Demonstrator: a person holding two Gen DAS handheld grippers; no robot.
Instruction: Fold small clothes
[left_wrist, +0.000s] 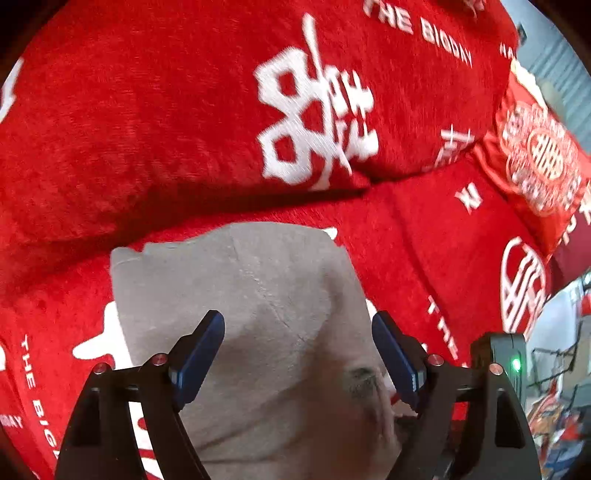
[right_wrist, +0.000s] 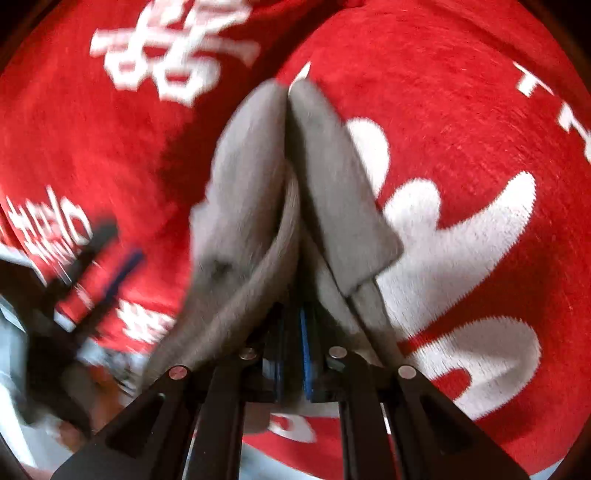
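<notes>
A small grey garment (left_wrist: 251, 317) lies folded on the red cover (left_wrist: 443, 236) of a sofa seat. My left gripper (left_wrist: 298, 325) hangs over it, open, its blue pads (left_wrist: 201, 354) well apart and off the cloth. In the right wrist view the same grey garment (right_wrist: 258, 177) is bunched and drapes over both sides of my right gripper (right_wrist: 291, 343), which is shut on a fold of it. The left gripper (right_wrist: 96, 273) shows blurred at the left edge of that view.
A red back cushion (left_wrist: 184, 110) with white characters rises right behind the garment. A second red patterned cushion (left_wrist: 535, 158) sits at the right. The seat's edge falls away at the lower right, with cluttered floor (left_wrist: 554, 406) beyond.
</notes>
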